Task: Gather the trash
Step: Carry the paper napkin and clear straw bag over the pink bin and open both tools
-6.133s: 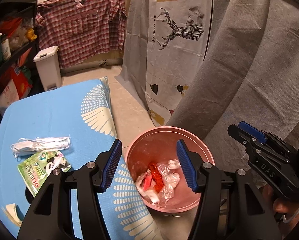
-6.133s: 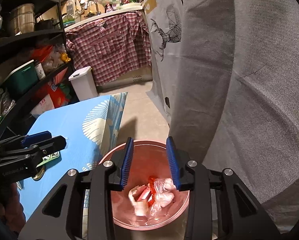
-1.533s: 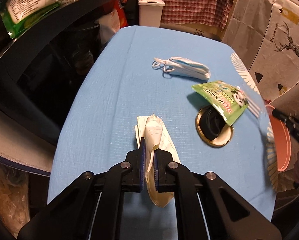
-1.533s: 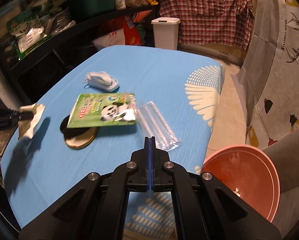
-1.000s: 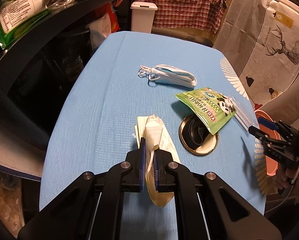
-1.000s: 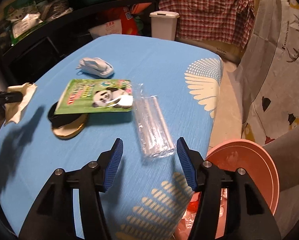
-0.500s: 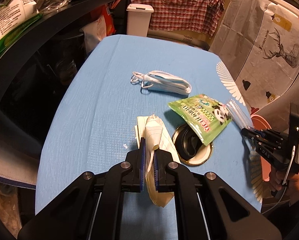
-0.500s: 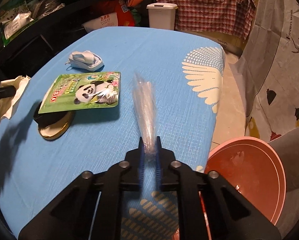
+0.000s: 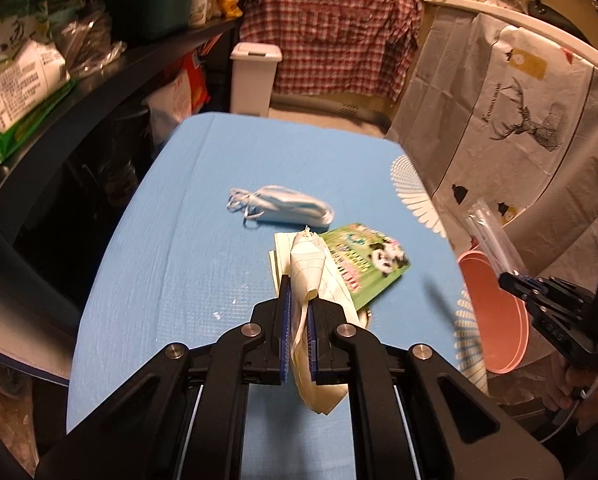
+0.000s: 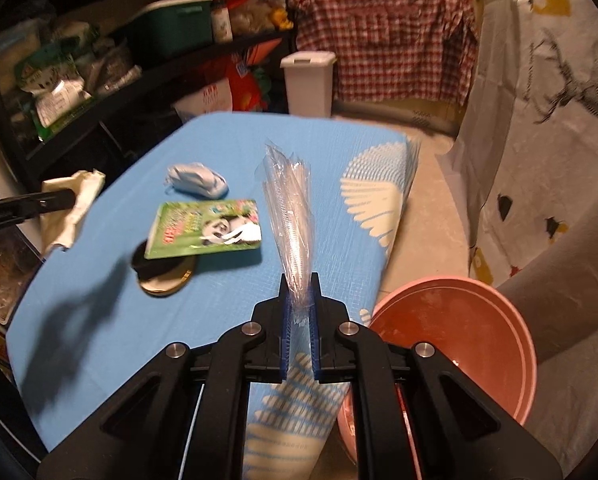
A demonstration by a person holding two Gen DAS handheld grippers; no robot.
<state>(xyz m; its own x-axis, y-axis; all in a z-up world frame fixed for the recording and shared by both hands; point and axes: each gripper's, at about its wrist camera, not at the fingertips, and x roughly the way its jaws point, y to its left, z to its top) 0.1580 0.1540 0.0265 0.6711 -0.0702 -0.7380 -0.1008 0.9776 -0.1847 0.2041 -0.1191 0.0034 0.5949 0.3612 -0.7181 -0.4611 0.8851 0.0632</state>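
Note:
My left gripper [image 9: 298,326] is shut on a crumpled cream paper wrapper [image 9: 315,276] and holds it above the blue table [image 9: 171,248]. My right gripper [image 10: 299,316] is shut on a clear plastic sleeve [image 10: 291,216], lifted off the table; it also shows in the left wrist view [image 9: 489,236]. A pink bin [image 10: 459,344] stands off the table's right edge, beside the right gripper. A green panda packet [image 10: 205,228] rests on a gold-rimmed black lid [image 10: 163,276]. A blue face mask [image 10: 197,180] lies farther back.
Dark shelves [image 10: 99,64] with bags and boxes run along the left. A white pedal bin [image 10: 309,80] and a plaid cloth [image 10: 383,48] stand beyond the table. A deer-print sheet [image 10: 539,100] hangs on the right.
My right gripper has lifted the clear sleeve up from the table. My left gripper has carried the paper wrapper forward, toward the green packet.

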